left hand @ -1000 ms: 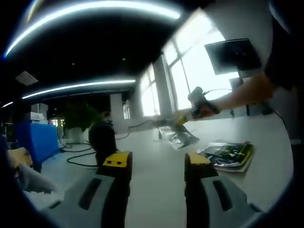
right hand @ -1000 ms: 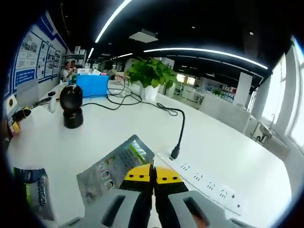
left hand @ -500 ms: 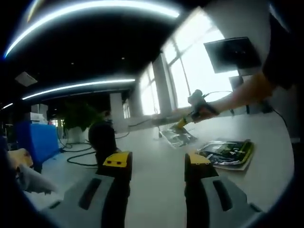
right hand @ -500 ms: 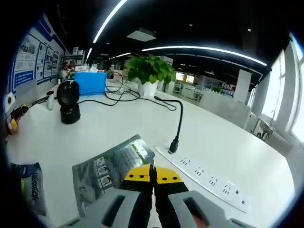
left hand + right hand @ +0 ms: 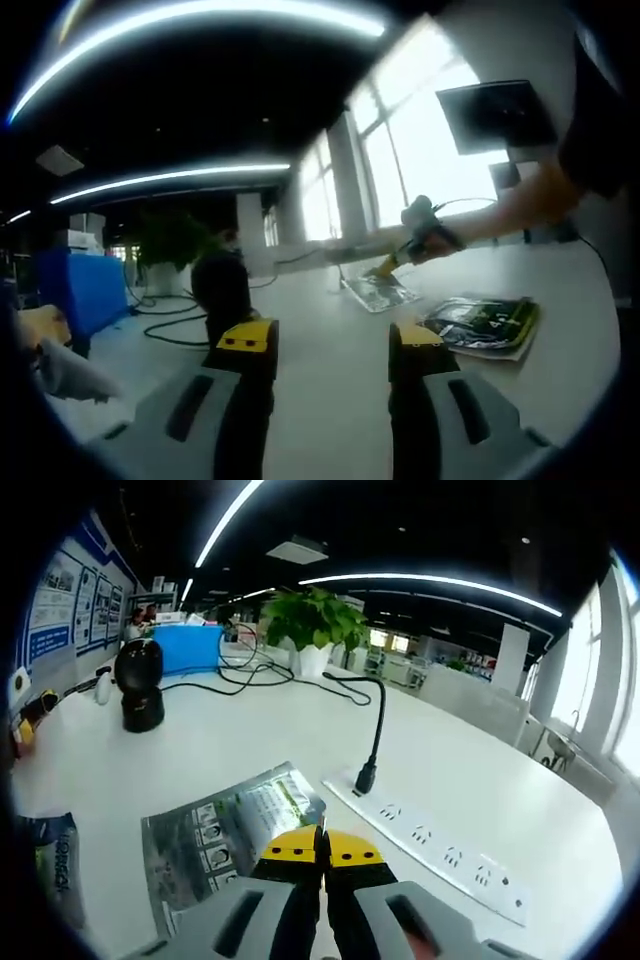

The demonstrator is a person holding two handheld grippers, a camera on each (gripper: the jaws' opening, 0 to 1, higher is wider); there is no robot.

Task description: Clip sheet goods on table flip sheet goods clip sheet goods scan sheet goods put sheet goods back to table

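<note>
Since a second ago, the silver pouch (image 5: 228, 830) you hold has dropped from a tilted, lifted pose to lie flatter and closer to the white table (image 5: 470, 780). In the left gripper view it now sits lower under your right hand, near the tabletop.

Going left to right in the left gripper view: a blue box (image 5: 75, 290) stands far left, then a black dome-shaped scanner (image 5: 222, 285) on the table, with cables beside it. Your left gripper (image 5: 325, 345) rises from the bottom with its yellow-tipped jaws spread apart and nothing between them. Further right, your right gripper (image 5: 385, 268) pinches the near edge of the same silver pouch (image 5: 380, 292). At the far right, a dark green printed packet (image 5: 482, 322) lies flat on the table, apart from the pouch.

In the right gripper view, left to right: another packet (image 5: 55, 865) lies at the left edge; the scanner (image 5: 140, 685) stands further back, well apart from the pouch. The right gripper (image 5: 320, 845) has its jaws pressed together on the pouch's edge. A white power strip (image 5: 430, 845) with a black plug and cable lies to the right, just beside the pouch, and a potted plant (image 5: 315, 630) stands behind.

You appear to be at the put-back step, though whether the pouch already rests on the table cannot be told. The next move calls for settling it fully flat, clear of the power strip, then opening the right jaws and drawing back without dragging the sheet.
</note>
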